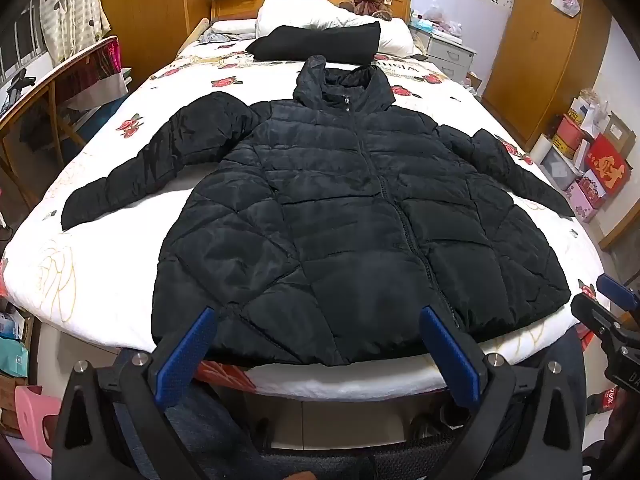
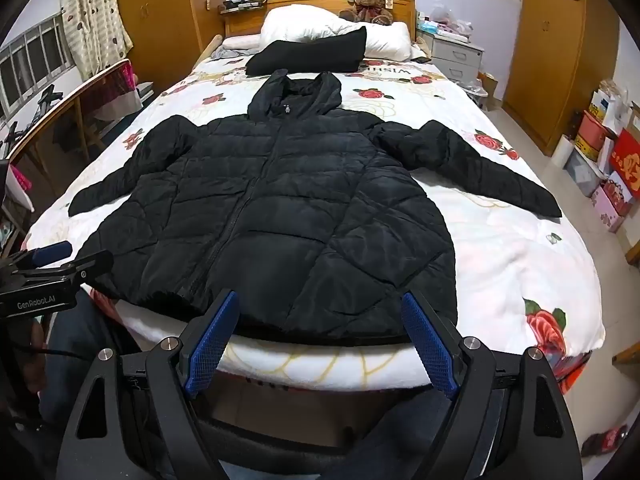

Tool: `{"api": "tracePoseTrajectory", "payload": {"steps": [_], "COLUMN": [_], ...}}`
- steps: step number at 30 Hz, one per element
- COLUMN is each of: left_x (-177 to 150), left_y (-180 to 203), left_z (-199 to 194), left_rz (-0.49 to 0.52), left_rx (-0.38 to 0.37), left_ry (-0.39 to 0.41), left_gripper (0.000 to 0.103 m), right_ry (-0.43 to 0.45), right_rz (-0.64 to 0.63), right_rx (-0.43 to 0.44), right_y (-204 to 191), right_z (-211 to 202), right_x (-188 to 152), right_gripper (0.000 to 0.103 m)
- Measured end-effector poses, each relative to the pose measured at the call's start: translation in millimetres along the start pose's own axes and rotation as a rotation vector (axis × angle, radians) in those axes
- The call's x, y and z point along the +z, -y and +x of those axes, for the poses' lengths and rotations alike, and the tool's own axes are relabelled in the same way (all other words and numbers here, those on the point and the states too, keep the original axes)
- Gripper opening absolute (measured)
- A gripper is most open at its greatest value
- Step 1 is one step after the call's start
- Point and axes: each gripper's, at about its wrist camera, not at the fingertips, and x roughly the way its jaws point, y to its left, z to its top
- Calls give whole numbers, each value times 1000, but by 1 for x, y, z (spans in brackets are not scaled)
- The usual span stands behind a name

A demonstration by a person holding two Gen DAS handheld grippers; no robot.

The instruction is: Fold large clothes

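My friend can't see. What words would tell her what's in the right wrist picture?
A black puffy jacket lies flat and zipped on a bed with a white rose-print blanket, both sleeves spread out. The right tongs hang open near its bottom hem, holding nothing. A black pillow and a teddy bear sit by the headboard.

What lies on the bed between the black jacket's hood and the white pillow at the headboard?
A folded black garment lies there, between the jacket's hood and the white pillow, partly overlapping the pillow. Both wrist views show it.
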Motion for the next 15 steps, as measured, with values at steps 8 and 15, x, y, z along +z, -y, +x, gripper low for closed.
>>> {"api": "tracePoseTrajectory", "payload": {"steps": [8, 15], "left_x": [0, 2], "left_y": [0, 1], "left_z": [0, -1], "left_rz": [0, -2], "left_rx": [7, 9], "left_ry": [5, 14], "left_gripper": [102, 102], "right_ry": [2, -1], "right_rz": [-5, -7], "right_rx": [-4, -8], "right_y": [-1, -3], "right_z": [0, 2], "right_x": [0, 1], "right_gripper": [83, 83]}}
